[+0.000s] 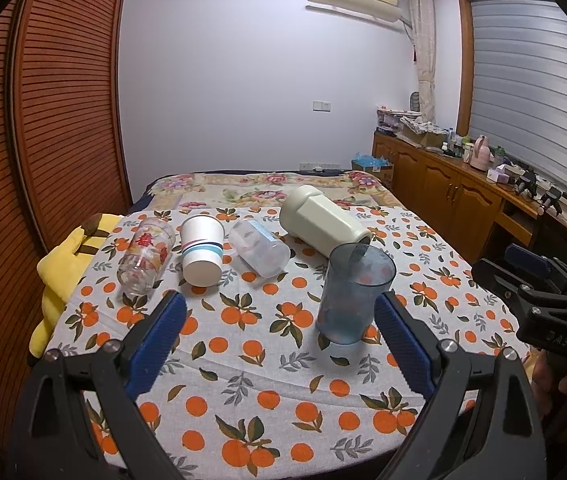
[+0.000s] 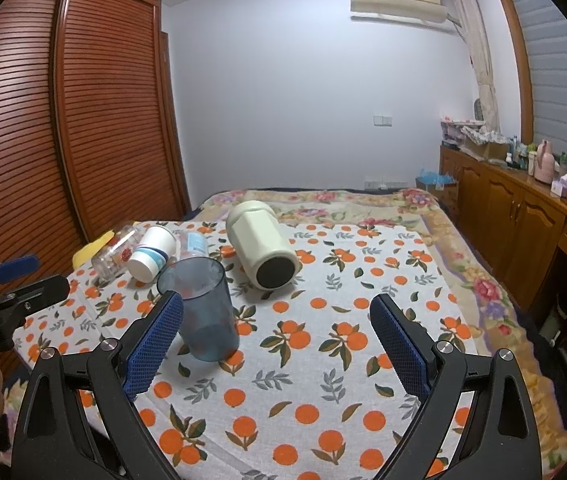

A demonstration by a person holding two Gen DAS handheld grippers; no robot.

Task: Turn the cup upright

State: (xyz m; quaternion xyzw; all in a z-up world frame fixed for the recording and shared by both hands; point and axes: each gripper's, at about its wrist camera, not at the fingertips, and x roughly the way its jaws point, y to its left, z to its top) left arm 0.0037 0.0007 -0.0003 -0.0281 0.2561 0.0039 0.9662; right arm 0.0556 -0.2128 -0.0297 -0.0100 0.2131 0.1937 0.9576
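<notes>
A blue translucent cup (image 1: 353, 294) stands upright on the orange-print cloth (image 1: 267, 360); it also shows in the right wrist view (image 2: 203, 308). A cream octagonal cup (image 1: 321, 222) lies on its side behind it, base toward the right wrist camera (image 2: 263, 250). A striped paper cup (image 1: 201, 250), a clear plastic cup (image 1: 259, 252) and a flowered glass (image 1: 145, 256) lie on their sides at the left. My left gripper (image 1: 281, 322) is open and empty, its right finger beside the blue cup. My right gripper (image 2: 277, 326) is open and empty, its left finger beside the blue cup.
A yellow plush toy (image 1: 63, 264) lies at the cloth's left edge. A slatted wooden wardrobe (image 1: 43, 100) stands on the left. A wooden cabinet (image 2: 523, 216) with clutter runs along the right wall. A floral bedspread (image 2: 363, 204) lies beyond the cloth.
</notes>
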